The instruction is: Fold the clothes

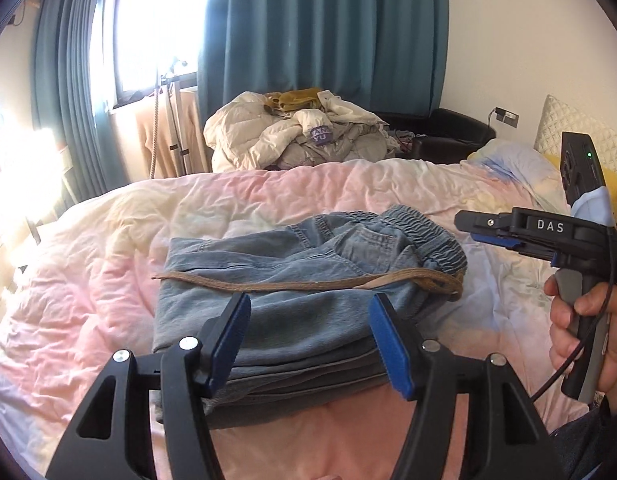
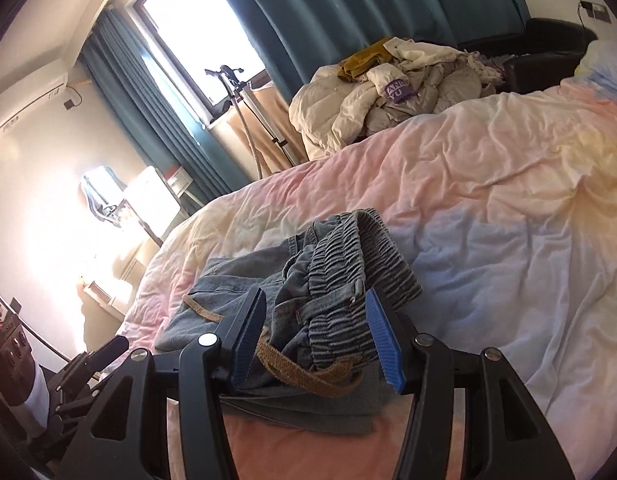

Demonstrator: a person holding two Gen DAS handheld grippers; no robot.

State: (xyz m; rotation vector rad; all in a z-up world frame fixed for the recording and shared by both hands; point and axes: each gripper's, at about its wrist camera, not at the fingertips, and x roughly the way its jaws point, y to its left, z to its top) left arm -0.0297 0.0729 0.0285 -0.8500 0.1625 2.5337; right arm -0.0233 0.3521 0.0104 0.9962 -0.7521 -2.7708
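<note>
A pair of light blue denim pants (image 1: 284,280) lies folded into a thick bundle on the bed, elastic waistband (image 1: 424,236) to the right and a brown drawstring (image 1: 268,285) across the top. My left gripper (image 1: 308,344) is open, its blue pads just above the bundle's near edge. My right gripper (image 2: 316,340) is open around the waistband end (image 2: 348,256) of the pants (image 2: 228,280), holding nothing. It also shows from the side at the right of the left wrist view (image 1: 488,228), just right of the waistband.
The bed is covered by a wrinkled pink, yellow and blue duvet (image 1: 108,260). A pile of pale clothes and jackets (image 1: 296,132) sits beyond the far side. A pillow (image 1: 508,160) lies at the right. Teal curtains (image 1: 328,32) and a bright window stand behind.
</note>
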